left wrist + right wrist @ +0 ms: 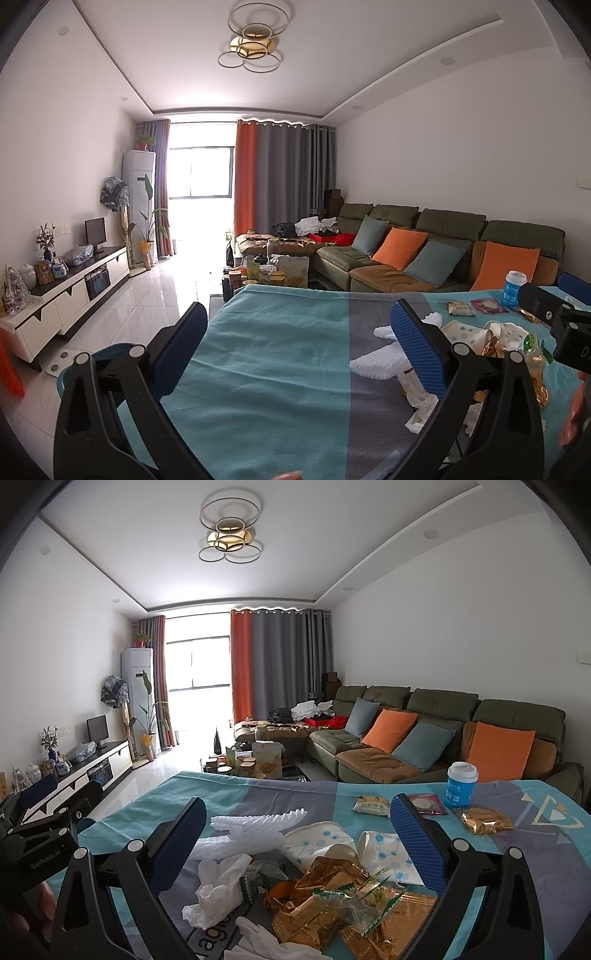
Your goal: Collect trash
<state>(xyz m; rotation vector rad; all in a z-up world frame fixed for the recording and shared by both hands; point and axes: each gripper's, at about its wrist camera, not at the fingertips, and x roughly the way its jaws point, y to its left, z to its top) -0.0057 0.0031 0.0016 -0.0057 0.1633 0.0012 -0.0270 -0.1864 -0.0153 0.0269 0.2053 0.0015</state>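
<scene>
trash heap in reach, nothing gripped yet

the right gripper [295, 845] hangs wide open over the litter in the lower centre of its frame, with nothing between its jaws. under it lie gold snack wrappers [314, 897], clear wrappers with green print [373, 890], crumpled white tissue [218, 886], two squashed paper cups [332, 843] and a strip of white foam netting [255, 825], all heaped on the blue and grey cloth [147, 823] covering the table. the left gripper [295, 347] is also spread wide and empty, hovering over bare cloth at centre frame, with the heap off to its lower right.

likely troubles from here, as i judge them:

- the wrappers overlap loosely, so a pinch on one may drag its neighbours and scatter them, or slide off the slick foil.
- tissue is soft and flat; jaws closing low could catch the cloth and tug it, shifting everything on it.
- the blue and white bottle [460, 784] stands upright at right of frame; a cloth tug or a sweeping reach could tip it.
- sealed snack packets [371, 806] sit near the bottle; they may not be trash, and could be taken by mistake.
- no bin shows clearly in either view.
</scene>
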